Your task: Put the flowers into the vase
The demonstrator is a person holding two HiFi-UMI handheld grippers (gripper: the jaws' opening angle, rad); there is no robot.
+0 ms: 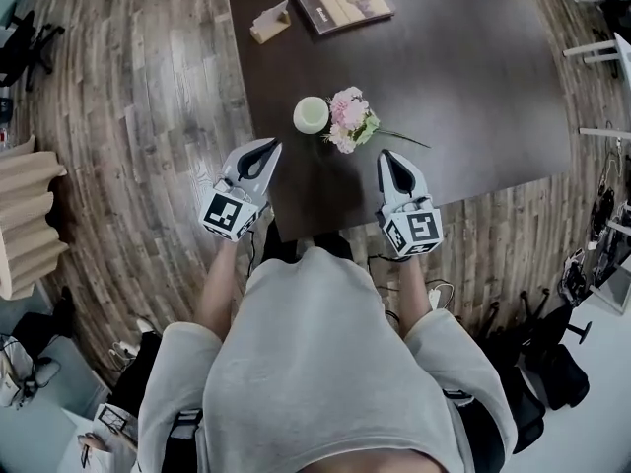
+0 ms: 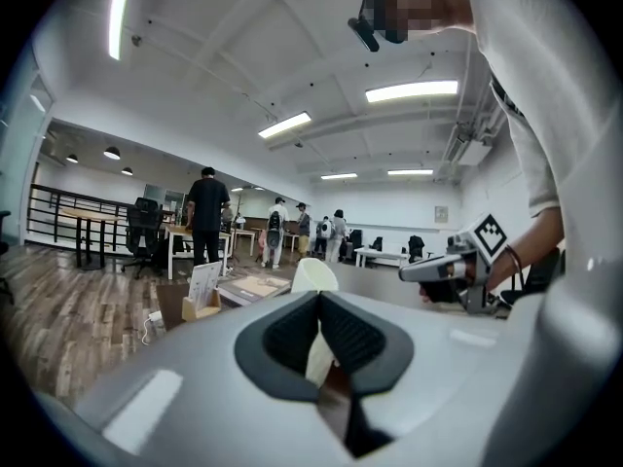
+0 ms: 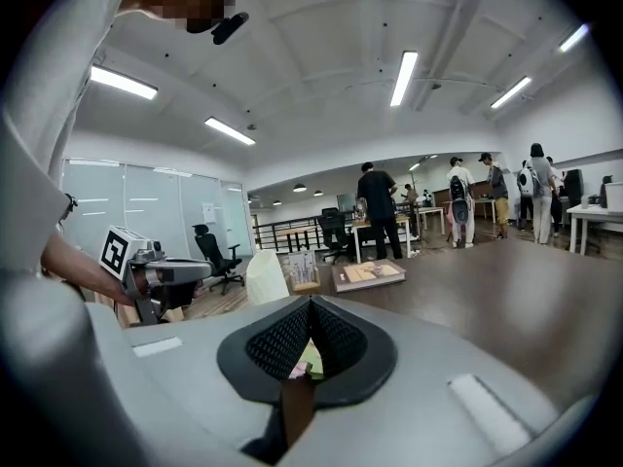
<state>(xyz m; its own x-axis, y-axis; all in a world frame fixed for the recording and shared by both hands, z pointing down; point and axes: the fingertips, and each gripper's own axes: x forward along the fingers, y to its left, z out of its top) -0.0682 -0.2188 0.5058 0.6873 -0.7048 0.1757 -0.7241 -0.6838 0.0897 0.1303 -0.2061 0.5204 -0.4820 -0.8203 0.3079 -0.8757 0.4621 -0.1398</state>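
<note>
Hovering at the table (image 1: 473, 87) edge, left gripper (image 1: 264, 150) and right gripper (image 1: 387, 158) are both sitting pinched shut, empty, while the flowers (image 1: 347, 119) are lying beside the vase (image 1: 312, 115), perhaps touching it. Right gripper is probably needing to open and aim for the stem (image 1: 402, 138).

Flowers (image 1: 347, 121) lie beside the vase (image 1: 312, 115); left tool (image 1: 273, 145) and right tool (image 1: 386, 154) are near.

Wood floor (image 1: 148, 87), dark table (image 1: 473, 67), ceiling striplights (image 2: 412, 90).
</note>
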